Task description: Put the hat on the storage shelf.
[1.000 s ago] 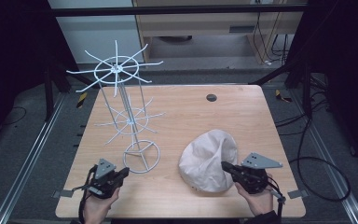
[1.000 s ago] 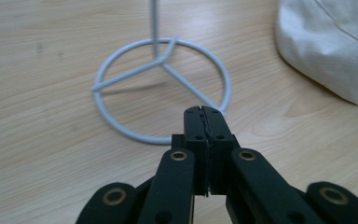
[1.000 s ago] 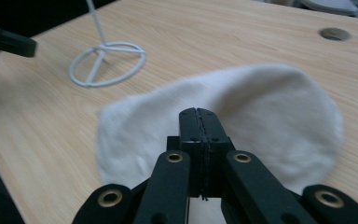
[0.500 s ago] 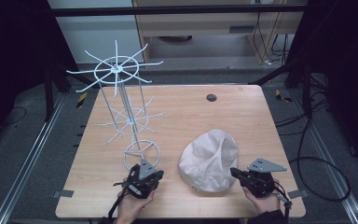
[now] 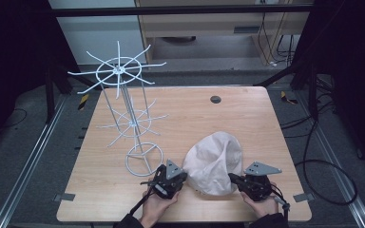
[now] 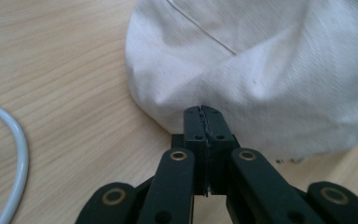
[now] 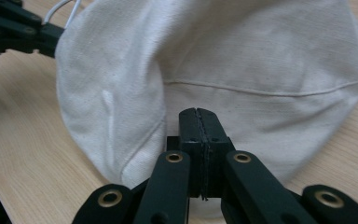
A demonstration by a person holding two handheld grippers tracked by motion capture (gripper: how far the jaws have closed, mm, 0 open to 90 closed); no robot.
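Dark curtains and grey floor surround a pale wooden table [image 5: 247, 123], with a wooden cabinet behind it and cables trailing on the floor at the right. On the table's left half stands a white wire rack [image 5: 123, 109] with two tiers of spokes and a ring base; a small dark round hole [image 5: 215, 99] sits near the far edge. A crumpled cream cloth hat [image 5: 215, 164] lies on the near right part of the table, between the two grippers. The left gripper [image 5: 183, 176] rests just beside the rack's ring base, its jaws pressed together with their tips at the hat's left edge [image 6: 200, 109]; no fabric shows between them. The right gripper [image 5: 231, 177] has its jaws likewise clenched together, tips against the hat's near right side [image 7: 198, 112], nothing visibly pinched.
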